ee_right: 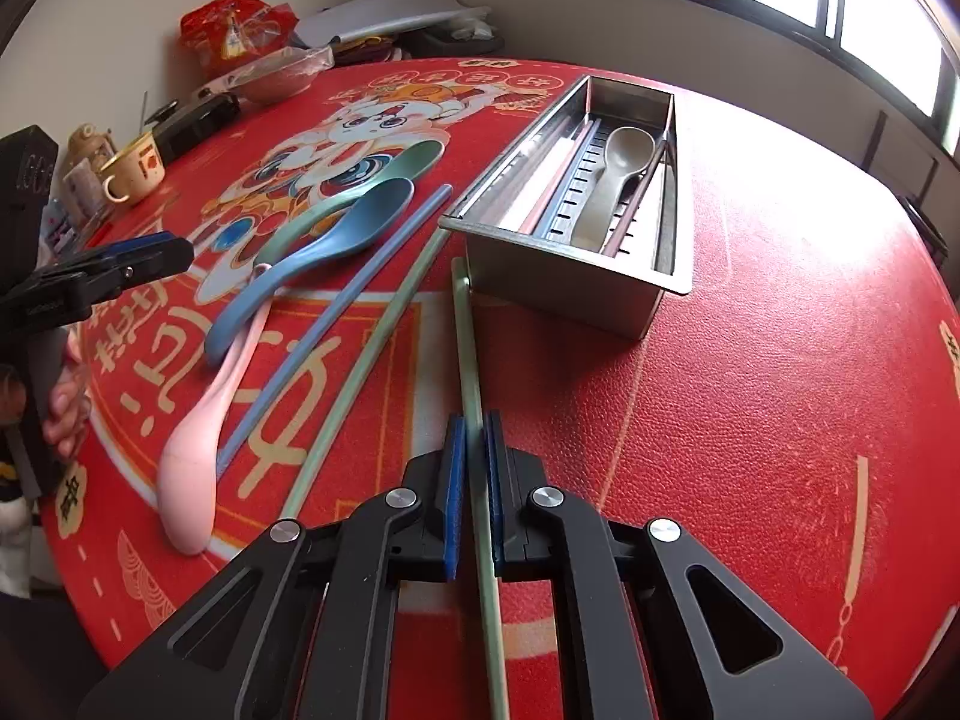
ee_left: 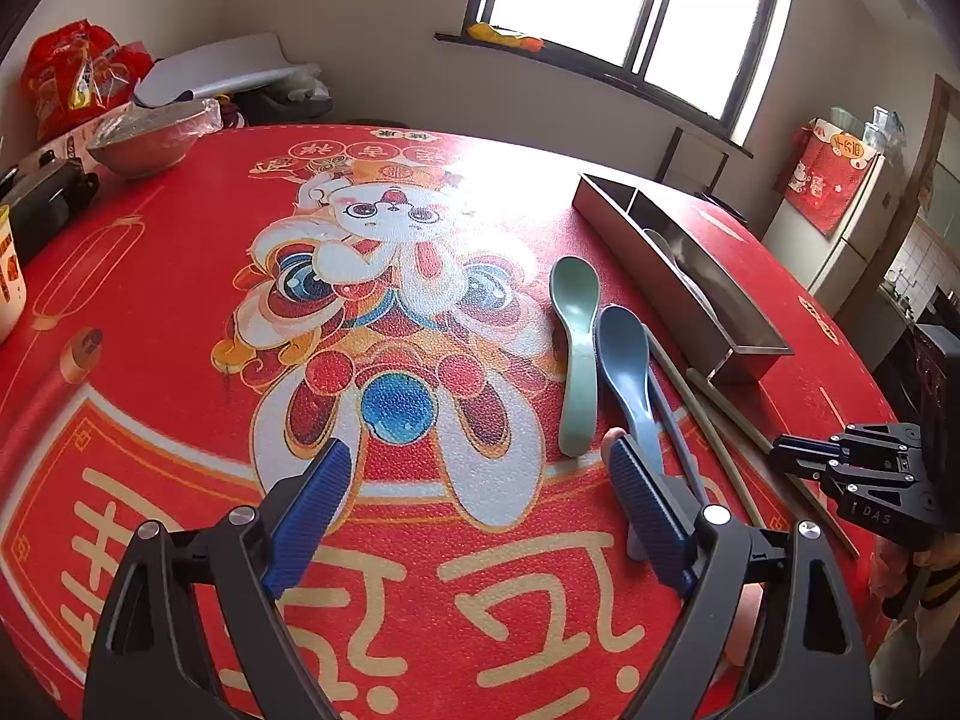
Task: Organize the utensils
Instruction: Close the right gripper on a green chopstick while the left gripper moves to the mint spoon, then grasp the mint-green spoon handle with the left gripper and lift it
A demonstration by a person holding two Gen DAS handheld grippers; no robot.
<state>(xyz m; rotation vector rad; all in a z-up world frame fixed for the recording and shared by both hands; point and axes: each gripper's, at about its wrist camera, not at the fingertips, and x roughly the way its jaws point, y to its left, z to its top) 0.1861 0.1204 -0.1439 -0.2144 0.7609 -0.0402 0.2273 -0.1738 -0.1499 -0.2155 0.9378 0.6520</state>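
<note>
My right gripper (ee_right: 475, 426) is shut on a pale green chopstick (ee_right: 465, 324) whose far tip rests against the steel utensil box (ee_right: 600, 294). The box holds a beige spoon (ee_right: 621, 165) and several chopsticks. A second green chopstick (ee_right: 384, 324), a blue chopstick (ee_right: 360, 288), a blue spoon (ee_right: 336, 240), a green spoon (ee_right: 384, 171) and a pink spoon (ee_right: 204, 438) lie on the red tablecloth to the left. My left gripper (ee_left: 480, 468) is open and empty above the cloth, its right finger by the blue spoon (ee_left: 627, 360), next to the green spoon (ee_left: 575, 348). The box (ee_left: 678, 276) stands further right.
A covered bowl (ee_left: 144, 138), a black device (ee_left: 42, 198) and a cup (ee_right: 135, 171) stand along the table's far left edge. Red snack bags (ee_left: 78, 72) and clutter lie behind. A window is beyond the table. My right gripper also shows at right in the left wrist view (ee_left: 792, 459).
</note>
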